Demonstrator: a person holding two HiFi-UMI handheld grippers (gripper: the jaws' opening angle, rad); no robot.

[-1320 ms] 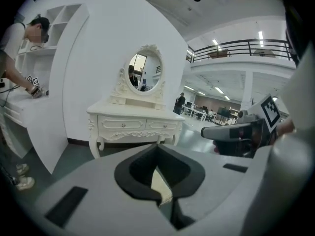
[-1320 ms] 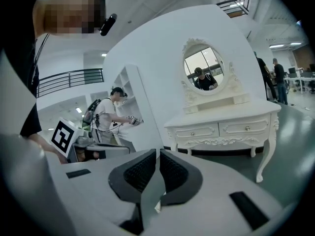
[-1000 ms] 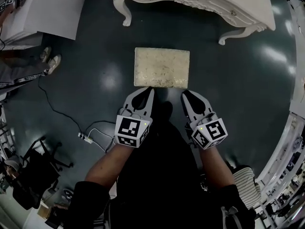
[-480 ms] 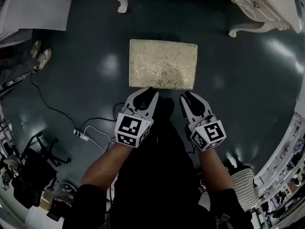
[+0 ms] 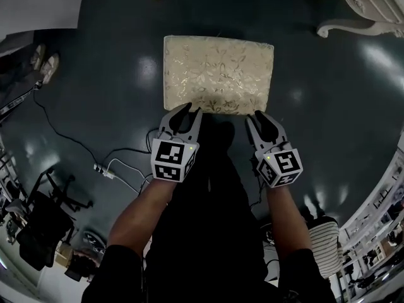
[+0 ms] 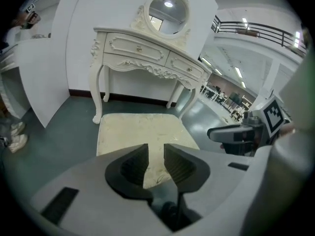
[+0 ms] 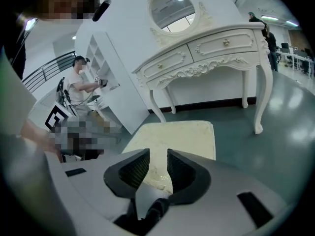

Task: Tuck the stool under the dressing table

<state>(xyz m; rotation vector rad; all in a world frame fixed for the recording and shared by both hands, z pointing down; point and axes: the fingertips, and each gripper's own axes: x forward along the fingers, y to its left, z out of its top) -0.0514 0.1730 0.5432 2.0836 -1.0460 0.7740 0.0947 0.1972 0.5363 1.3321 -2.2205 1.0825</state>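
Stool, rectangular, with a cream floral-brocade padded seat: stands on the dark glossy floor, out in the open, with the white carved dressing table well apart from it at 12 to 1 o'clock. Left claw and right claw sit at the seat's 6 o'clock edge, toward the near corners. Each has just been opening and now stands narrowly parted. The seat's near edge shows through both gaps, but nothing is clamped; contact cannot be confirmed. Assessment: the padding is soft and will yield, and the brocade may slip or mark under pinching. The frame below should be stiff and moderately heavy, and should slide readily on this smooth floor. Recommended hold: the firm seat edge near both corners, loaded evenly, since uneven pressure would likely turn the stool off line.
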